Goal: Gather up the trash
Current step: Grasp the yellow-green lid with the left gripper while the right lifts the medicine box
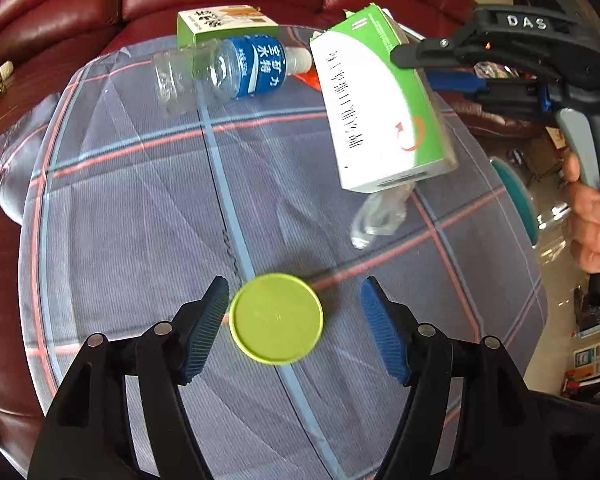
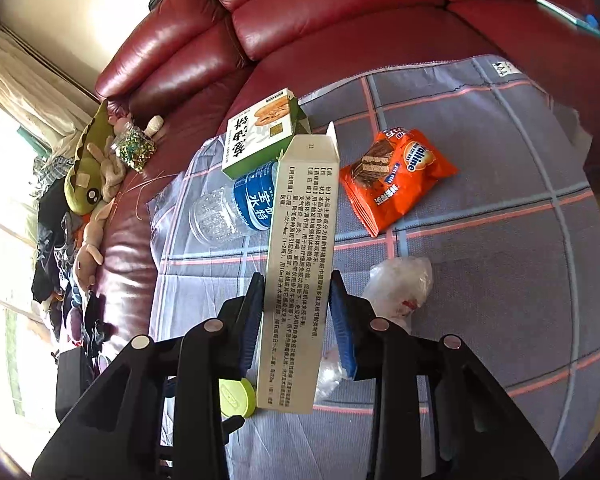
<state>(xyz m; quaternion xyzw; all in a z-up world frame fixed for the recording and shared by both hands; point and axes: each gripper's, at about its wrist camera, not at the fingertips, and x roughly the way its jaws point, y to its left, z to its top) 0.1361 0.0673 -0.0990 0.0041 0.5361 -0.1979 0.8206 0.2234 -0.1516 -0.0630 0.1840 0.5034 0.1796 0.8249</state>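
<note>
My right gripper [image 2: 297, 312] is shut on a white and green medicine box [image 2: 298, 264] and holds it above the checked cloth [image 2: 480, 248]; the box [image 1: 380, 100] also shows in the left wrist view, held up in the air. My left gripper [image 1: 294, 320] is open around a lime green lid [image 1: 276, 318] lying flat on the cloth [image 1: 140, 200], its fingers apart from it on each side. The lid [image 2: 238, 396] shows low in the right wrist view. An empty water bottle [image 1: 228, 70], a green biscuit box [image 2: 260, 132], an orange snack packet [image 2: 396, 176] and crumpled clear plastic [image 2: 398, 284] lie on the cloth.
The cloth covers a dark red leather sofa [image 2: 340, 12]. Plush toys [image 2: 92, 168] and a glitter bag [image 2: 134, 150] sit on the sofa's left. A teal-rimmed glass table [image 1: 518, 200] stands to the right of the sofa.
</note>
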